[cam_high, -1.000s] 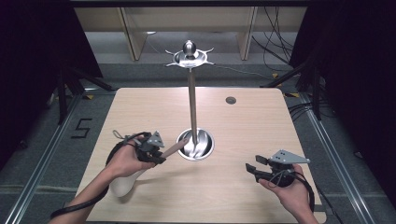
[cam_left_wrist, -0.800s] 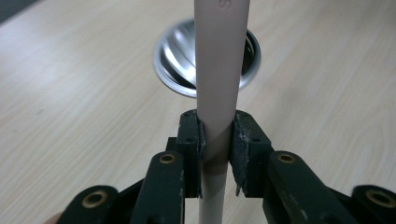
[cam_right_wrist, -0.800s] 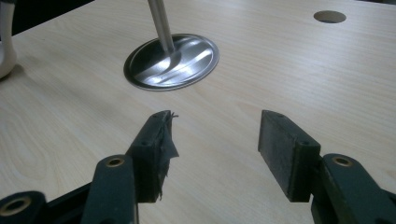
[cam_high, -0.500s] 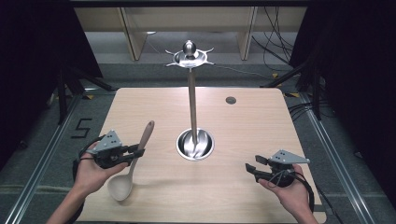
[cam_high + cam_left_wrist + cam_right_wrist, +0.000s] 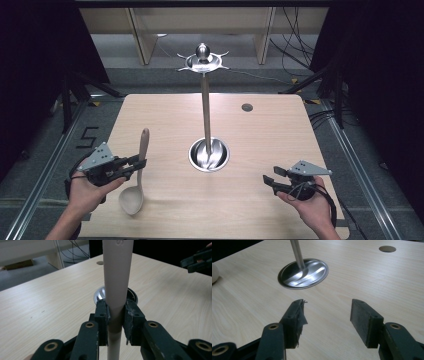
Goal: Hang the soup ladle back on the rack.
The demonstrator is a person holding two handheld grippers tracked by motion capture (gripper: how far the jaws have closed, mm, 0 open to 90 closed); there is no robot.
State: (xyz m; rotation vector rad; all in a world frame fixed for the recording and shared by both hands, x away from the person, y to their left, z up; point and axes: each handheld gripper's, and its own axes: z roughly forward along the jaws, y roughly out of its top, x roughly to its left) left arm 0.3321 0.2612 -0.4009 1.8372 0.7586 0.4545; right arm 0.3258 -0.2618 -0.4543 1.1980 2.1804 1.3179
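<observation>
So in the high view the left gripper (image 5: 136,163) is clamping the handle of a pale beige wooden spoon (image 5: 137,180) at the lower left of the frame, bowl end pointing down toward the light wooden table (image 5: 280,130) and the handle tip sticking up toward the centre. The tall polished metal stand with a round base (image 5: 209,153) is sitting mid-frame, and the right gripper (image 5: 268,180) is hanging at the lower right, well apart from it, jaws spread and grabbing nothing. In the left gripper view the jaws are squeezing the spoon's handle (image 5: 117,287) dead centre, with the stand's base (image 5: 100,293) peeking out behind. In the right gripper view the pads are gaping wide over bare table, the base (image 5: 303,273) at upper centre. I'm guessing the spoon is handling light and stiff, maybe a bit slick, so gripping mid-handle is looking right.
</observation>
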